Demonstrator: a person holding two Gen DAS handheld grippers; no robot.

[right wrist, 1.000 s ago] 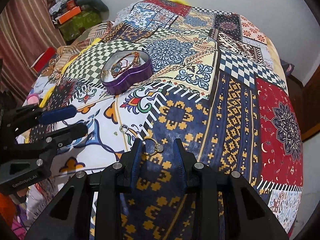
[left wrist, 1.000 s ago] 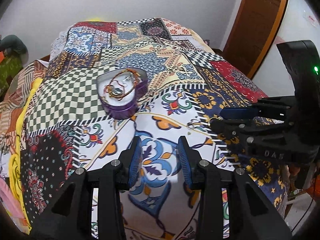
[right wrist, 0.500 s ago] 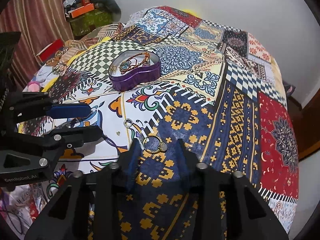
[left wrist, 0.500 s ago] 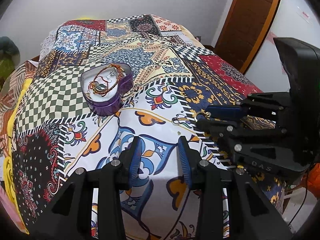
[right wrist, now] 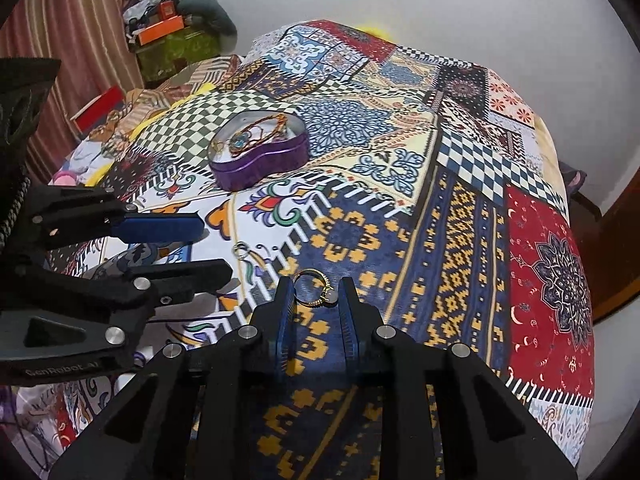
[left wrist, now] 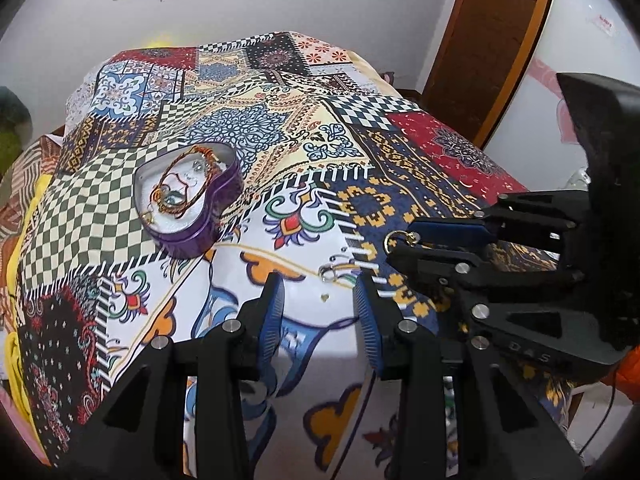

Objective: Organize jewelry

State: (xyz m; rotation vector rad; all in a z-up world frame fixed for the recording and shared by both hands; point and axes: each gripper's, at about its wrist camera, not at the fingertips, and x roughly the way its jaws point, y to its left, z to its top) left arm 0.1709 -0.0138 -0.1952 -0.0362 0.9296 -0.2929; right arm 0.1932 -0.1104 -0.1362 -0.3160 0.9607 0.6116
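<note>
My right hand-held gripper (right wrist: 315, 300) pinches a gold ring (right wrist: 314, 290) between its fingertips, lifted just above the patchwork bedspread (right wrist: 460, 200). My left hand-held gripper (left wrist: 320, 304) is spread and holds nothing, near a silver ring (left wrist: 329, 272) lying on the cloth. The purple tin (left wrist: 192, 236) of jewelry sits farther back.

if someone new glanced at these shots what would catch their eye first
The loud patchwork bedspread fills both views. On it, toward the far left, sits an open purple heart-shaped tin with bracelets piled inside. Nearer, the right gripper has a gold ring between its fingertips, while the left gripper hangs open beside a small silver ring lying on the cloth.
</note>
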